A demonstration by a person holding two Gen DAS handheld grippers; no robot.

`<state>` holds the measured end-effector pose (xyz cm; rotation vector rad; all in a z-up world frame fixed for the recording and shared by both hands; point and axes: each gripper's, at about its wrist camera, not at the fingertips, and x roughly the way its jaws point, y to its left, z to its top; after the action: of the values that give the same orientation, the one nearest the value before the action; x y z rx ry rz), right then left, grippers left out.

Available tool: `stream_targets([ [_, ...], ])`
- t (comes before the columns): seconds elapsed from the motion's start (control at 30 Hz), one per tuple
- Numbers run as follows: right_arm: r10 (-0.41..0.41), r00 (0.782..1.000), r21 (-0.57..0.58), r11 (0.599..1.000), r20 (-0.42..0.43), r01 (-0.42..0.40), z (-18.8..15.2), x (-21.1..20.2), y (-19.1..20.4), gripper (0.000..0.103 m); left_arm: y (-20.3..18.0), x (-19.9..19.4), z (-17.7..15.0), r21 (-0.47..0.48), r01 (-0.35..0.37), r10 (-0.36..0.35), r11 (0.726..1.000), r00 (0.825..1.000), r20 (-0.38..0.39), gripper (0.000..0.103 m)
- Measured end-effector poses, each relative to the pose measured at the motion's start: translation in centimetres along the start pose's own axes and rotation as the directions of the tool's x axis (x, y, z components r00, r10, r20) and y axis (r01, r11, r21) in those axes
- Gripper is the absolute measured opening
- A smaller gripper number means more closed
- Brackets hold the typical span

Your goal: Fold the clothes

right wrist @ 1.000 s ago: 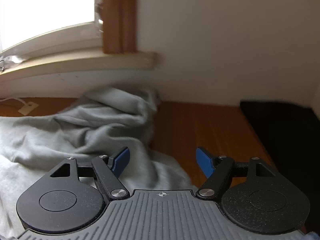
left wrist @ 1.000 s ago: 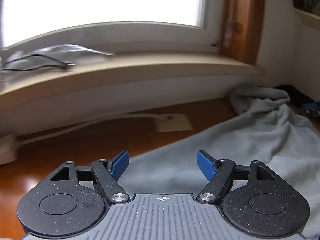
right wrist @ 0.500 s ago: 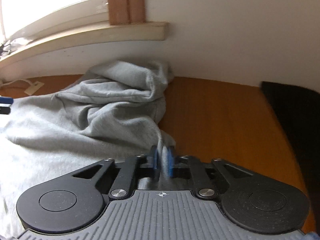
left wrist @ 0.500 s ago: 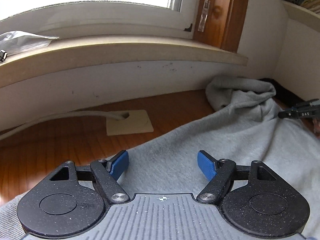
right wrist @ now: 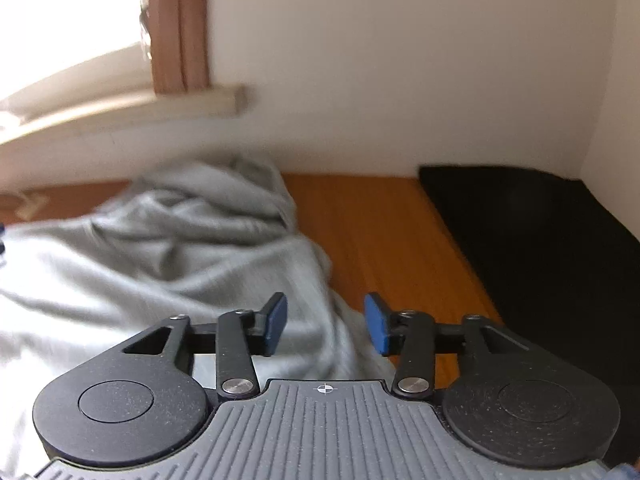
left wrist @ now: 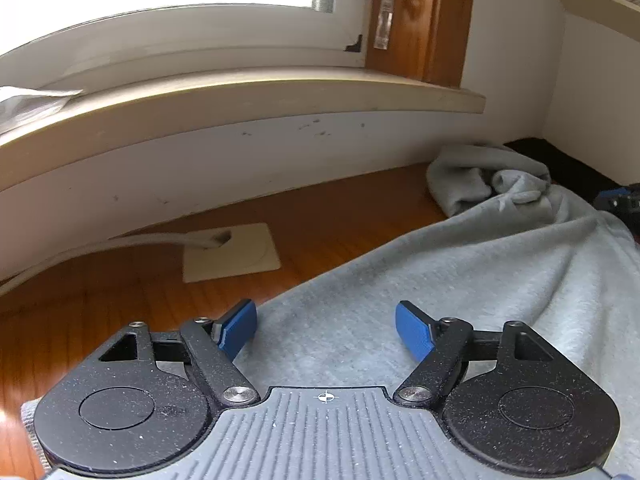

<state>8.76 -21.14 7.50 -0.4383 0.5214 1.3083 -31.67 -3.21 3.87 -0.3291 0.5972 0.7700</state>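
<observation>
A grey garment (left wrist: 460, 280) lies spread over a wooden counter (left wrist: 120, 292), filling the lower right of the left wrist view and bunched into a heap in the right middle of that frame, below the windowsill (left wrist: 240, 92). The left claw (left wrist: 326, 330) hangs over the garment's near edge at the bottom centre, its blue pads set wide apart with flat cloth beneath them and nothing gripped. A pale plate (left wrist: 230, 252) with a cable (left wrist: 120, 242) running into it sits on the counter at left centre.

In the right wrist view, which is blurred, the right claw (right wrist: 326, 324) has just been opening; its pads stand part-way apart around a ridge of the garment (right wrist: 160, 248) without pressing it. A black mat (right wrist: 540, 240) covers the counter at the right of that frame.
</observation>
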Motion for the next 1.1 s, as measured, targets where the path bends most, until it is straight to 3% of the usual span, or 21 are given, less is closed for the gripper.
stream_targets([
  [0.17,0.034,0.998,0.031,0.999,0.046,-0.036,3.0,3.4,2.3,0.059,-0.8,-0.1,-0.2,0.042,-0.05,0.051,0.998,0.999,-0.007,0.083],
  [0.27,0.04,0.997,0.018,0.999,0.068,-0.041,4.3,5.3,4.1,0.067,-1.3,-0.2,-0.3,0.071,-0.054,0.055,0.996,0.998,-0.007,0.089],
  [0.53,-0.007,1.0,-0.102,0.995,0.019,0.009,6.7,9.5,7.2,0.067,-1.0,-0.2,-0.3,0.049,-0.026,0.026,0.998,1.0,-0.006,0.095],
  [0.6,-0.006,1.0,-0.112,0.994,-0.021,0.003,7.5,10.1,7.2,0.056,-0.9,-0.2,-0.3,0.041,-0.022,0.023,0.999,1.0,-0.005,0.095],
  [0.67,-0.012,0.998,-0.12,0.993,-0.057,0.005,7.9,10.3,7.0,0.013,-0.8,-0.2,-0.3,0.033,-0.019,0.019,0.999,1.0,-0.004,0.095],
  [0.7,-0.014,0.997,-0.123,0.992,-0.072,0.005,8.2,10.4,6.9,0.004,-0.7,-0.2,-0.3,0.029,-0.019,0.019,0.999,1.0,-0.004,0.095],
  [0.8,0.018,1.0,-0.073,0.997,-0.02,-0.019,9.4,8.4,6.2,0.001,-0.5,-0.1,-0.3,0.009,-0.01,0.01,1.0,1.0,-0.006,0.095],
  [0.9,0.094,0.993,-0.001,0.996,0.073,-0.094,10.9,5.1,6.3,0.001,-0.2,-0.1,-0.3,-0.004,-0.008,0.008,1.0,1.0,-0.005,0.095],
  [1.1,0.264,0.956,-0.056,0.964,0.126,-0.259,11.7,0.5,11.3,0.0,0.0,-0.1,-0.2,-0.011,-0.011,0.011,1.0,1.0,-0.005,0.095],
])
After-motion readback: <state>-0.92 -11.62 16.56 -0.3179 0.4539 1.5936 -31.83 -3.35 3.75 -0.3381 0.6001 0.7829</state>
